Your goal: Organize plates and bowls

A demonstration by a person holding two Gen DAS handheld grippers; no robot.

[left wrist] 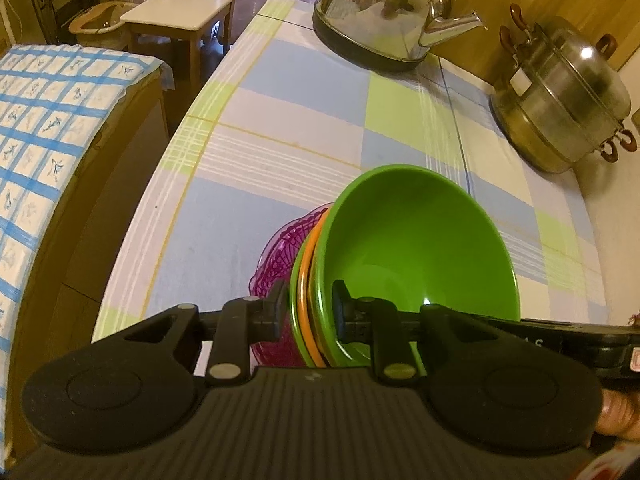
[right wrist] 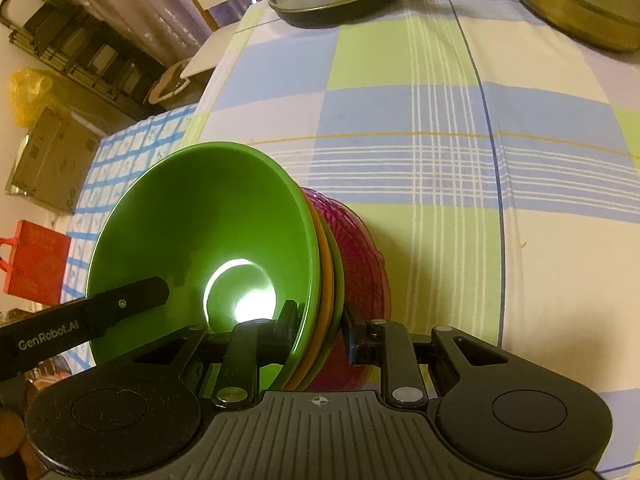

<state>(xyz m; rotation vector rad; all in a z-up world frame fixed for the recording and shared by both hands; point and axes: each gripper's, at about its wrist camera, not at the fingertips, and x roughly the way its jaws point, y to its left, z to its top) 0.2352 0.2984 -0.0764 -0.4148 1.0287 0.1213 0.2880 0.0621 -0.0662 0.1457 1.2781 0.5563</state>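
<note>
Both jaws clamping the nested stack's rims: left gripper (left wrist: 308, 312), right gripper (right wrist: 320, 328), green bowl (left wrist: 416, 248) innermost, purple dish (left wrist: 276, 256) outermost, centre frame. Reading "GenRobot.AI" lower left in right view. Hovering above checked bench (left wrist: 280, 120); kettle (left wrist: 384, 8), steamer pot (left wrist: 560, 96) upper right.

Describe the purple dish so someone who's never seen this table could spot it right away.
On the checked tablecloth, in front of the steel kettle, both grippers clamp a nested stack of bowls. The purple dish is the outermost piece, behind the green bowl. Alone among them, it is see-through with a ribbed pattern.
</note>
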